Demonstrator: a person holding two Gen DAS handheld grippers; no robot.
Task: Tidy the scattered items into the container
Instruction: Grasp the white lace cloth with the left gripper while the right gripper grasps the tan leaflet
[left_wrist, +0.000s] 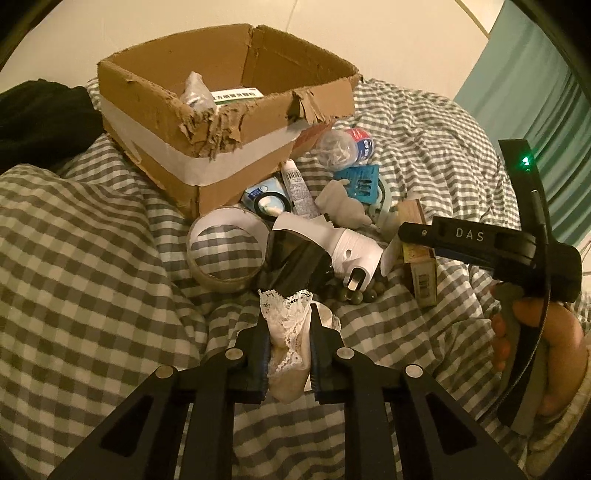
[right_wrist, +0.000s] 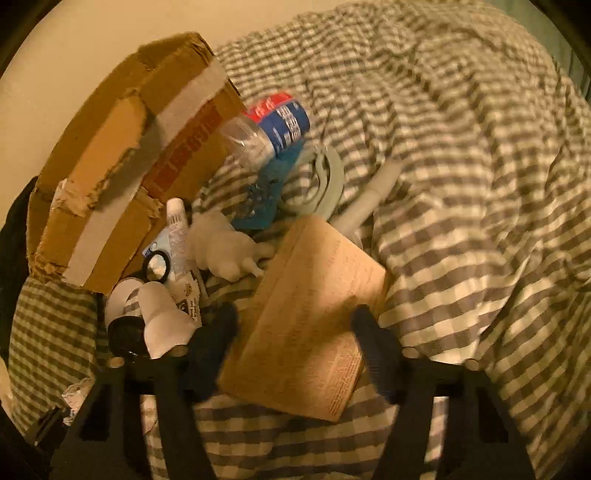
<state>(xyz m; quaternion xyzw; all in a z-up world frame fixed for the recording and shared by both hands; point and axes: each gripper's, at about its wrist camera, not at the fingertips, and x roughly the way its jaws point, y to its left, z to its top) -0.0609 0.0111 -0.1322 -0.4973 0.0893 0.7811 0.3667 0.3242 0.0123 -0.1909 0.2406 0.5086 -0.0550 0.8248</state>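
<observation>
Two fisheye views look down onto a bed covered in a grey-and-white checked sheet (left_wrist: 92, 258).

In the left wrist view, the left claw (left_wrist: 288, 332) fills the bottom centre of the frame, its two black fingers pressed closed on a bunched piece of white lace fabric (left_wrist: 290, 332). In the upper left stands an open, torn cardboard box (left_wrist: 229, 147) banded with white tape; a crumpled clear wrapper and a green-and-white packet show inside it. Just below and to the right of the box lies a heap of loose things: a roll of tape (left_wrist: 225, 251) lying flat, a white tube (left_wrist: 299, 192), a clear plastic bottle with a red and blue label (left_wrist: 347, 147), a white figurine (left_wrist: 343, 203), a white and black device (left_wrist: 325, 251) and some dark green beads (left_wrist: 362, 291). At the right edge, a hand (left_wrist: 546, 347) holds the handle of the right claw.

In the right wrist view, slightly blurred, the right claw (right_wrist: 291, 332) sits at the bottom centre. Its fingers stand on either side of a tan printed carton (right_wrist: 314, 325); whether the pads press on it cannot be told. The box is tilted in the upper left of this frame, with the bottle, tube and figurine clustered between it and the carton.
</observation>
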